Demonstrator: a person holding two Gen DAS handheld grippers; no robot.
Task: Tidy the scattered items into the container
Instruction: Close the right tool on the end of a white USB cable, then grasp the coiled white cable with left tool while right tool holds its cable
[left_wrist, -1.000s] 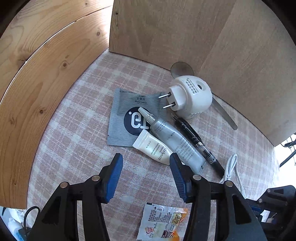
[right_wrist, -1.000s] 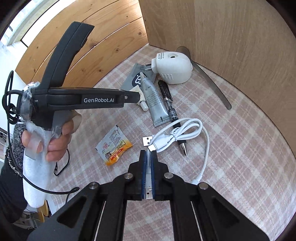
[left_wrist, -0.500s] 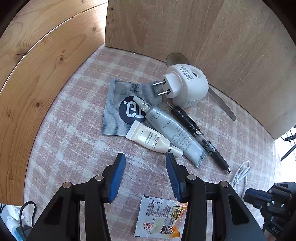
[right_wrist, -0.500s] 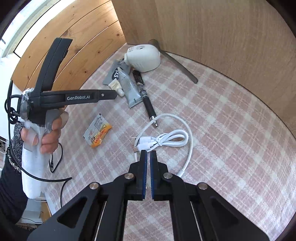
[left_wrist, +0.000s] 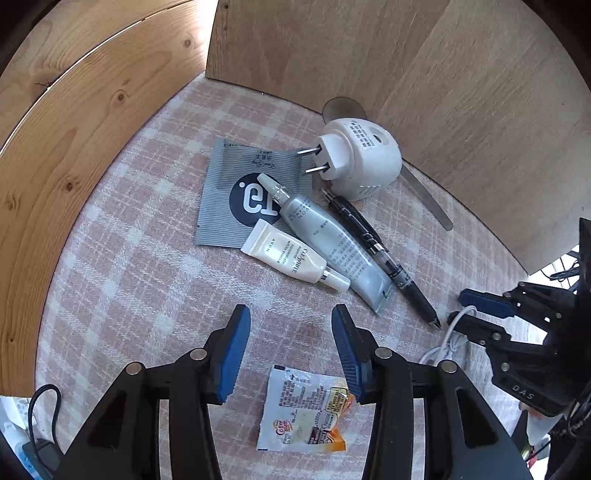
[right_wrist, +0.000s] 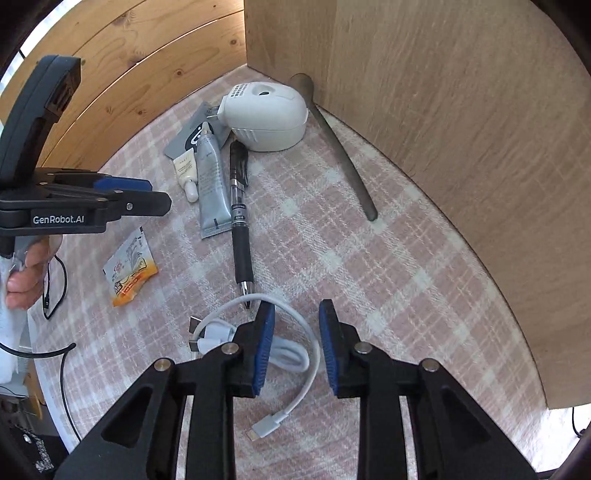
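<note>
- The tall light wooden box wall (right_wrist: 461, 155) blocks the right side.
- A long grey metal spoon (right_wrist: 343, 147) lies tight along it.
- The bare pink checked cloth (right_wrist: 406, 280) between the black pen (right_wrist: 240, 206) and the spoon is free.
- The white coiled cable (right_wrist: 291, 354) lies under the right gripper (right_wrist: 295, 343).

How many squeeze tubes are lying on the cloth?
2: a cream tube and a longer grey tube, side by side against each other beside the black pen. None looks hidden.

"GenRobot.AI" on the left gripper (right_wrist: 122, 195), "AVON" and "CLEAWHITE" on the cream tube (left_wrist: 288, 254), "AVON" on the grey tube (left_wrist: 332, 240) — "Coffee mate" on the sachet (left_wrist: 306, 413), "DAS" on the right gripper (left_wrist: 476, 306)
</note>
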